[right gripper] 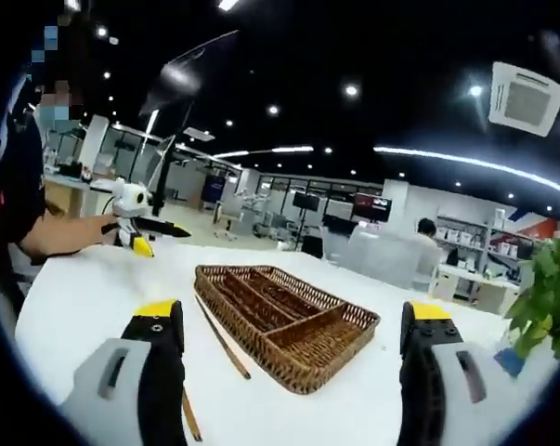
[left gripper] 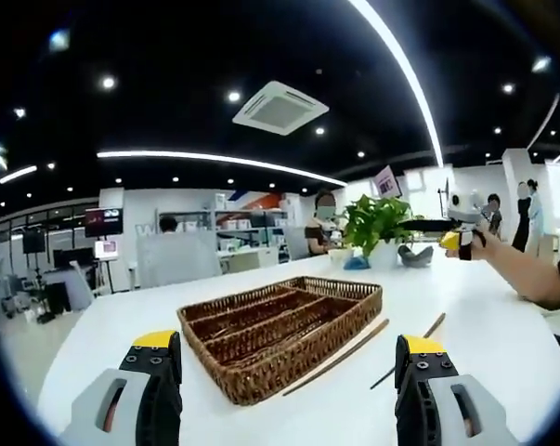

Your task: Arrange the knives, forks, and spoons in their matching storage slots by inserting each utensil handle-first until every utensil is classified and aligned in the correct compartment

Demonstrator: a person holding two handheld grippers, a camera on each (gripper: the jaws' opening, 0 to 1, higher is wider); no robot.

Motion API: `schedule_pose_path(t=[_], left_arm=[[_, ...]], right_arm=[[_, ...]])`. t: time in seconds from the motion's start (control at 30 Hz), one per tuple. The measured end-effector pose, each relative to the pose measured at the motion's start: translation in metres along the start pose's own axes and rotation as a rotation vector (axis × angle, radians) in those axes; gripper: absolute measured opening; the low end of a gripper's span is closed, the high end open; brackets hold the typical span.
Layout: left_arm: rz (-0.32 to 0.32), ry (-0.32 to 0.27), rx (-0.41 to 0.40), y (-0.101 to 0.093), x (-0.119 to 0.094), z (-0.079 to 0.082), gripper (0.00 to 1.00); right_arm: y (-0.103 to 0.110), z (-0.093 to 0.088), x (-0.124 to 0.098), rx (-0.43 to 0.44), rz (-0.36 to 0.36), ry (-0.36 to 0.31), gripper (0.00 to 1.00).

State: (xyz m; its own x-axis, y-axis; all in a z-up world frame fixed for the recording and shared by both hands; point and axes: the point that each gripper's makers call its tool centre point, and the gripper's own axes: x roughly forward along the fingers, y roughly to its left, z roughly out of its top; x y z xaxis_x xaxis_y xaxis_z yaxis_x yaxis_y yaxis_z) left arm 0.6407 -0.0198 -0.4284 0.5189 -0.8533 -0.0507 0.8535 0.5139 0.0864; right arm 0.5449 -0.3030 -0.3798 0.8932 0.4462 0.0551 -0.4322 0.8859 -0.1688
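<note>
A brown wicker tray [left gripper: 280,330] with several long compartments lies on the white table [left gripper: 122,344]; the slots look bare. Two thin brown sticks [left gripper: 340,358] lie on the table beside its right side. My left gripper [left gripper: 287,372] is open just short of the tray's near corner, with nothing between its jaws. In the right gripper view the same tray [right gripper: 284,321] lies ahead, with a stick [right gripper: 222,339] along its left side. My right gripper [right gripper: 291,358] is open and holds nothing. Each gripper also shows in the other's view, held in a hand: right gripper [left gripper: 451,237], left gripper [right gripper: 145,237].
A potted green plant [left gripper: 377,223] stands at the table's far end, with a small grey object [left gripper: 416,255] and a blue one [left gripper: 357,263] beside it. A person's forearm [left gripper: 530,274] reaches in from the right. People and office desks fill the background.
</note>
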Motion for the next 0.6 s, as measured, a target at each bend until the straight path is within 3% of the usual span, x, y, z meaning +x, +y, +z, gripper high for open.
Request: schedule_pose_path(t=[0.03, 0.13, 0.33, 0.6], left_arm=[[0.008, 0.004, 0.003, 0.001, 0.0, -0.001, 1.0], [0.012, 0.004, 0.001, 0.001, 0.0, -0.001, 1.0], [0.024, 0.012, 0.008, 0.004, 0.0, -0.004, 1.0], [0.031, 0.011, -0.005, 0.005, 0.0, -0.004, 1.0]], right_arm=[[0.005, -0.007, 0.005, 0.037, 0.02, -0.026, 0.99], [0.016, -0.031, 0.014, 0.06, 0.051, 0.02, 0.99], [0.028, -0.045, 0.016, 0.025, 0.075, 0.072, 0.99], [0.029, -0.05, 0.015, 0.02, 0.07, 0.091, 0.95]])
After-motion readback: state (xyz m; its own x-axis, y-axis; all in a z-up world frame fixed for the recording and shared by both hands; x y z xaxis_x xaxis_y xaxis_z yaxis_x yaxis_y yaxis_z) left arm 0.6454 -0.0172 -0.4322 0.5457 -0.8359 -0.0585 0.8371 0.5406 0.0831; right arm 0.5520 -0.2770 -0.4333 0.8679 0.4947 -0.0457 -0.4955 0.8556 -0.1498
